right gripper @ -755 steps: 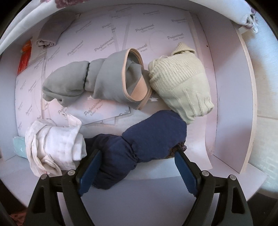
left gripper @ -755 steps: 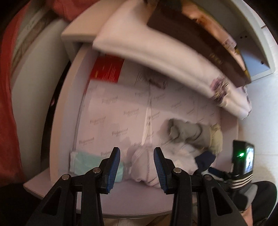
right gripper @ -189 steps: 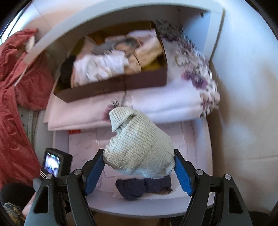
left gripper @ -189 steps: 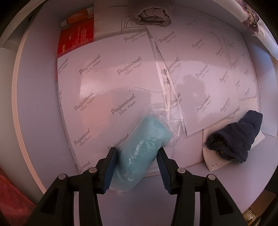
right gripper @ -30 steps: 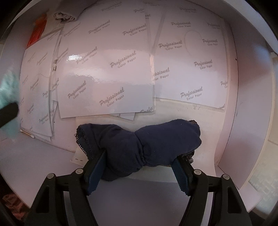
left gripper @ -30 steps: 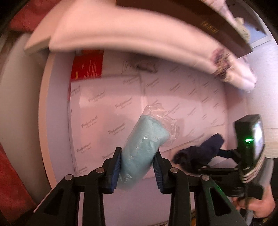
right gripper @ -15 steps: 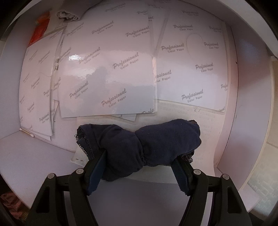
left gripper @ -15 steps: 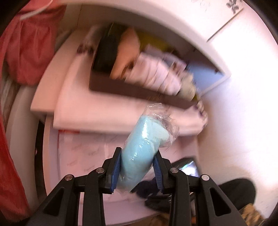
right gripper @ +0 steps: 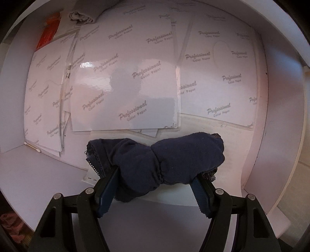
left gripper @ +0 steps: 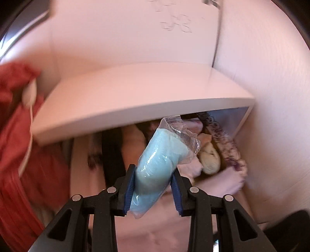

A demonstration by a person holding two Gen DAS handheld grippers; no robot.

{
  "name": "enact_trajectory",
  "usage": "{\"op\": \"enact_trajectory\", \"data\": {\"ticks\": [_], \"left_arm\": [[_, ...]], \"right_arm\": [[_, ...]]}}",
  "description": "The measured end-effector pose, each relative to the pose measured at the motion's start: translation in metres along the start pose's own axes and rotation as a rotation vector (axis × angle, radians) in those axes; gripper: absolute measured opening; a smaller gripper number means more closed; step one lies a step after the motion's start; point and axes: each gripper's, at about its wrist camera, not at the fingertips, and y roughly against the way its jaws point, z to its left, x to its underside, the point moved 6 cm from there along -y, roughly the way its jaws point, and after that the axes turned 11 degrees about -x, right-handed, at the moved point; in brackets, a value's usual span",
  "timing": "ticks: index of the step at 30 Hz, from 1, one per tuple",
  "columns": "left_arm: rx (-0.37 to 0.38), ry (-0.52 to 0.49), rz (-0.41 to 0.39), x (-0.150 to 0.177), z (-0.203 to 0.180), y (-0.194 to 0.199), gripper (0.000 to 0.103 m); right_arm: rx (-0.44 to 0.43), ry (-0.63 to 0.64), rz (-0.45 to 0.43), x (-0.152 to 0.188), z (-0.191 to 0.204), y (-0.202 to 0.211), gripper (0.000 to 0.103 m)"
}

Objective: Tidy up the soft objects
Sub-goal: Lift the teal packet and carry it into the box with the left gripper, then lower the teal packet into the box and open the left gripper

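The left tool (left gripper: 153,191) is clenched on a pale blue roll (left gripper: 158,164), a soft, tube-shaped bundle sealed in clear plastic wrap. Its blue pads (left gripper: 129,191) press both sides of the lower half, while the upper end leans toward the upper right of the left wrist frame. There the loose film (left gripper: 181,128) bunches into a crinkled, glossy tuft. Highlights on the wrap run down the length of the roll.

Behind it, across the middle of the frame, a white shelf board (left gripper: 135,97) spans the view. Below that board sits a blurred heap of cloth: a cream knit bundle (left gripper: 210,161) at centre right, a purple-flowered fabric (left gripper: 226,143) beside it, and a dark item (left gripper: 112,153) to the left. Red fabric (left gripper: 17,155) fills the left edge.

In the right wrist frame, the right tool (right gripper: 156,191) stands wide around a navy blue garment (right gripper: 164,159). It is twisted at its middle like a bow, with lace trim (right gripper: 93,159) on its left end. Each pad touches the cloth, which rests on the white shelf (right gripper: 38,174) in the lower centre. Glossy sheets printed "Professional Color Paper" (right gripper: 126,87) cover the shelf behind it. A grey rolled cloth (right gripper: 83,16) lies at the upper left, beside a red packet (right gripper: 48,33).
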Motion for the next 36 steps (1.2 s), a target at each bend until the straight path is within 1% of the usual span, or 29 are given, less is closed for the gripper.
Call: {"op": "enact_trajectory", "data": {"ticks": [2,4,6,10,13,16,17,21,24,27,29,30,31,33,36], "left_arm": [[-0.041,-0.055,-0.029,-0.007,-0.006,-0.011,0.034],[-0.056,-0.095,-0.05,-0.011,-0.012,-0.019,0.034],[-0.088,-0.148,-0.071,-0.014,-0.019,-0.031,0.034],[-0.109,-0.2,-0.067,-0.007,-0.028,-0.054,0.034],[-0.111,-0.193,-0.054,-0.003,-0.03,-0.069,0.035],[-0.127,-0.193,-0.048,-0.003,-0.033,-0.082,0.035],[-0.132,-0.199,-0.035,-0.002,-0.033,-0.088,0.035],[-0.155,-0.208,-0.027,0.006,-0.039,-0.098,0.038],[-0.166,-0.195,-0.026,0.004,-0.04,-0.094,0.041],[-0.159,-0.169,-0.021,0.004,-0.038,-0.089,0.043],[-0.145,-0.144,-0.025,0.004,-0.035,-0.085,0.046],[-0.135,-0.135,-0.028,0.004,-0.034,-0.082,0.049],[-0.127,-0.133,-0.032,0.004,-0.035,-0.079,0.055],[-0.122,-0.137,-0.047,0.006,-0.036,-0.072,0.059],[-0.117,-0.132,-0.052,0.008,-0.036,-0.066,0.059]], "right_arm": [[-0.007,0.0,0.0,0.0,0.001,0.002,0.071],[-0.01,0.003,0.001,-0.001,0.002,0.002,0.071],[-0.018,0.004,0.004,-0.002,0.004,0.002,0.071],[-0.028,0.012,0.003,-0.003,0.007,0.001,0.071],[-0.032,0.012,0.002,-0.003,0.009,0.001,0.071],[-0.032,0.012,0.002,-0.003,0.009,0.002,0.07],[-0.031,0.013,0.002,-0.003,0.008,0.002,0.07],[-0.031,0.016,0.002,-0.001,0.007,0.003,0.069],[-0.03,0.018,0.002,-0.001,0.007,0.003,0.069],[-0.029,0.021,0.0,0.0,0.006,0.0,0.069],[-0.029,0.02,-0.001,0.0,0.007,0.0,0.068],[-0.029,0.021,0.0,0.0,0.007,0.0,0.068],[-0.029,0.023,0.0,0.0,0.007,0.0,0.068],[-0.028,0.024,-0.001,0.0,0.008,0.0,0.068],[-0.025,0.03,-0.003,0.001,0.009,0.001,0.068]]}}
